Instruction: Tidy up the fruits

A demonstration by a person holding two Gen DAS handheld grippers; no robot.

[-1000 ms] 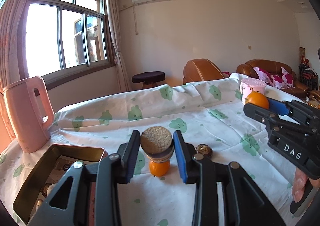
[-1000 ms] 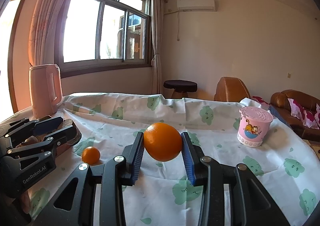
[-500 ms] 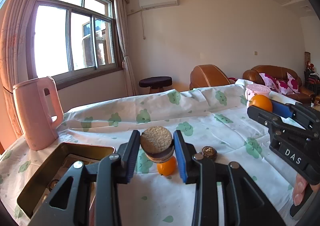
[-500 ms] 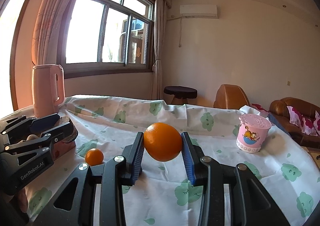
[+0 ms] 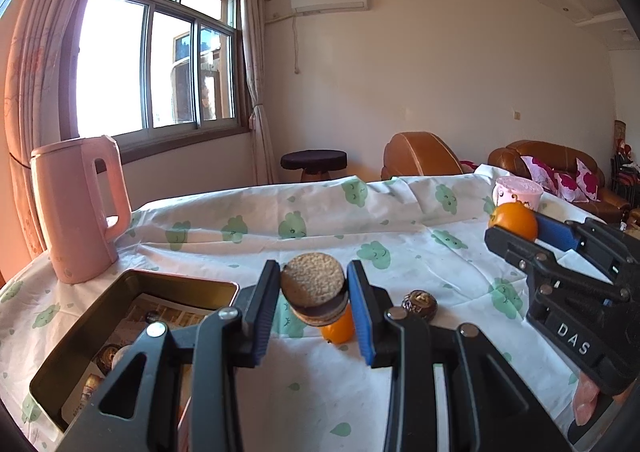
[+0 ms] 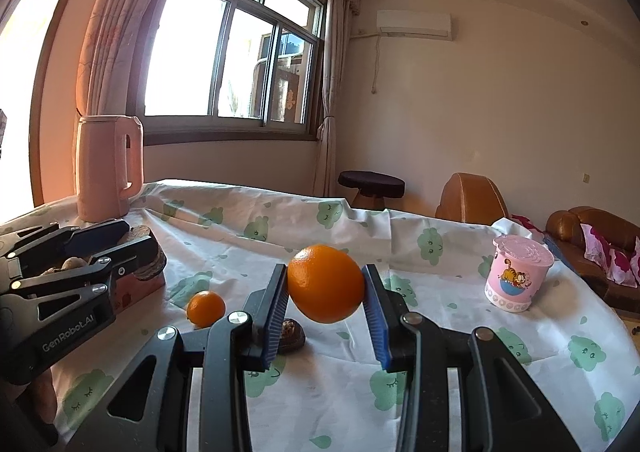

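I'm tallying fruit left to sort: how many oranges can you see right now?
2. A large orange is clamped in the right gripper, off the cloth. A small orange lies on the tablecloth beside a dark nut-like piece. More may be hidden inside the tin.

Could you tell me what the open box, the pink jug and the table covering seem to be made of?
Open box: probably tin, since its thin gold-toned walls have a dull sheen. Pink jug: likely matte plastic, smooth and evenly coloured with a moulded handle. Table covering: soft printed fabric, creased and folded, white with green cloud faces.
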